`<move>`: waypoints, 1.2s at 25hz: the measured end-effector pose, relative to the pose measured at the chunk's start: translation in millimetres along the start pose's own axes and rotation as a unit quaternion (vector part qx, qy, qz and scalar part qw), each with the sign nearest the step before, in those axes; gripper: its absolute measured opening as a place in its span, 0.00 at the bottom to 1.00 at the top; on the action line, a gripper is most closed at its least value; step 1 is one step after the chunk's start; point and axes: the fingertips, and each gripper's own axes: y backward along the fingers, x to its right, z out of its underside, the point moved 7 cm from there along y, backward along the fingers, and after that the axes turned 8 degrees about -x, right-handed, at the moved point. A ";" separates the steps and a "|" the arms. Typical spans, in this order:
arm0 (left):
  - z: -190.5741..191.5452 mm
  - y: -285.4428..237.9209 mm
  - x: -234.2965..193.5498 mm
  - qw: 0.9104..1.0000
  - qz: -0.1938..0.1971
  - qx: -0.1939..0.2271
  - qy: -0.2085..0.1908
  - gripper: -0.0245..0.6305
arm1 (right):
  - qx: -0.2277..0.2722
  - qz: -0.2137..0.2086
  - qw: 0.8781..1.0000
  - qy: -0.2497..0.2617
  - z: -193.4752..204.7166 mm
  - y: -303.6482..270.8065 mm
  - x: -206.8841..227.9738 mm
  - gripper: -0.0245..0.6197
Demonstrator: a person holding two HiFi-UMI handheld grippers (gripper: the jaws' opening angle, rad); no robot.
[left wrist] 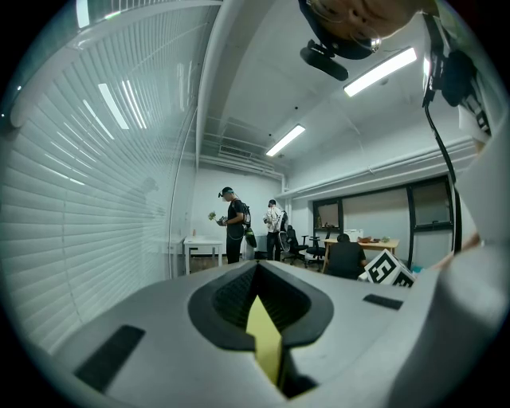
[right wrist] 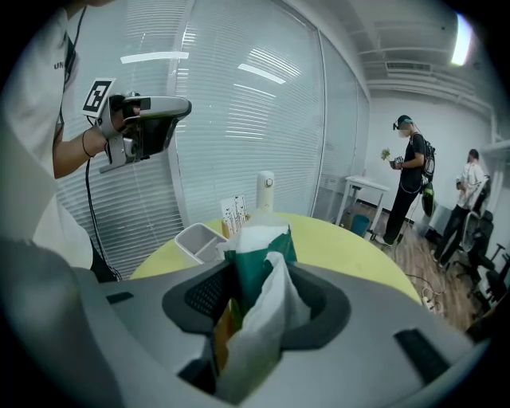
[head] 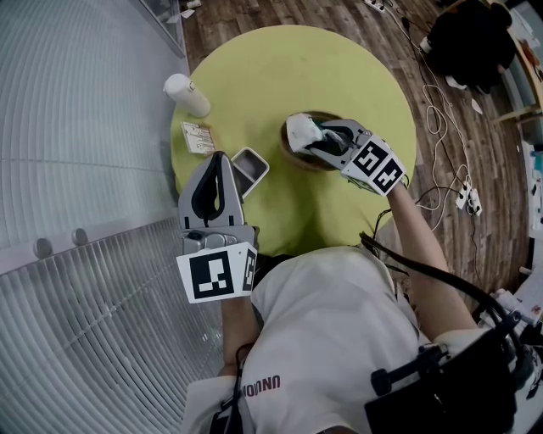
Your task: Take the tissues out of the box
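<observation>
Both clenched: left tongs (left wrist: 257,280) empty, right tongs (right wrist: 252,279) on tissue (right wrist: 267,339); only head view shows bowl (head: 293,158) beneath

Soft crumpled paper tissue (right wrist: 263,331); smooth matt table (head: 280,76); wood plank floor (head: 254,13).

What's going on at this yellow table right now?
A person holds a gripper in each hand at a round table. The right gripper is shut on a white tissue that sticks out of a green pack, over a brown bowl. The left gripper is held up off the table near the person's body, with its jaws together and nothing in them. A bottle, a card and a grey tray sit on the table's left side.
</observation>
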 end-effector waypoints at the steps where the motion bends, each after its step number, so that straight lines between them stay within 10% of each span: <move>1: -0.2 -0.2 0.3 1.000 0.000 0.000 0.000 0.06 | 0.001 0.001 1.000 -0.002 0.0 0.8 0.4 0.33; 30: -3.3 -3.1 1.8 1.000 0.007 0.001 -0.009 0.06 | 0.051 0.031 0.996 -0.068 9.0 15.1 5.0 0.34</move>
